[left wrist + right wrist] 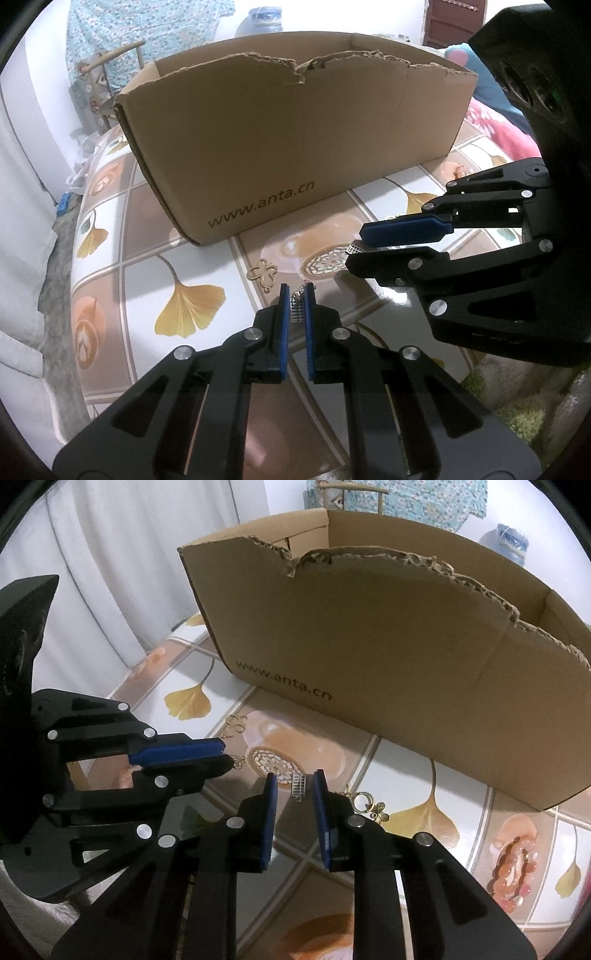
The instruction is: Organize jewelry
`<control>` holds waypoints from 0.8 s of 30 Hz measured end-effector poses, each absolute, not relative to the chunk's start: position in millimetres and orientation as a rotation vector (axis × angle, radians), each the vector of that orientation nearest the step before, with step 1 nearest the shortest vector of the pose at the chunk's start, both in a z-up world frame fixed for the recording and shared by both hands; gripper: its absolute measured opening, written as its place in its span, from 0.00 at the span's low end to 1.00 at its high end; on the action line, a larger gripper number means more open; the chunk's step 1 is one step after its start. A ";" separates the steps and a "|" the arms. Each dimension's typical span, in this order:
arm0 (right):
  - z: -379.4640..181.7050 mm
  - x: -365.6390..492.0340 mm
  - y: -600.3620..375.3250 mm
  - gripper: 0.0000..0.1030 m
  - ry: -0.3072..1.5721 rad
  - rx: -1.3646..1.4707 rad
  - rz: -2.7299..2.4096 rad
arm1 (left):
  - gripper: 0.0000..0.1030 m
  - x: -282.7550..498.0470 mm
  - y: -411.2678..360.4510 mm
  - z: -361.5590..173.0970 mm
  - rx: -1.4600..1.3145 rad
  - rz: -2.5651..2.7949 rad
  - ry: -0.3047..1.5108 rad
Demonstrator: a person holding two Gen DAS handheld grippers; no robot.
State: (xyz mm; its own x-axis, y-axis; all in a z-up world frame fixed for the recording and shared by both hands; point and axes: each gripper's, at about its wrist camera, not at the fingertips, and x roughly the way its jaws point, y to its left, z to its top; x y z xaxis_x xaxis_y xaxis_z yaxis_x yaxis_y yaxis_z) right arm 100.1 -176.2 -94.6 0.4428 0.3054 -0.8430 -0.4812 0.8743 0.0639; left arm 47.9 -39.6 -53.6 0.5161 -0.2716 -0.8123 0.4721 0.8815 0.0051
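Only in right view: bead bracelet (pixel 513 871); left fingers (pixel 283 317) tight on silver charm (pixel 296 312), right fingers (pixel 271 812) apart.

a: is any writing legible in the two views?

b: only one line. the cardboard box (pixel 288 147) carries "www.anta.cn" in dark lowercase print, low on its long outer side, near the bottom edge.

a: does it read from both cameras?

b: yes. in the left wrist view it slants upward to the right; in the right wrist view it sits near the box's lower left corner. nothing else bears readable text, numbers or signs.
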 end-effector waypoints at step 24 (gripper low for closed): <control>-101.4 113.8 -152.0 0.05 1.099 -0.179 0.484 | 0.06 48.2 -37.7 -53.2 0.214 -0.463 0.916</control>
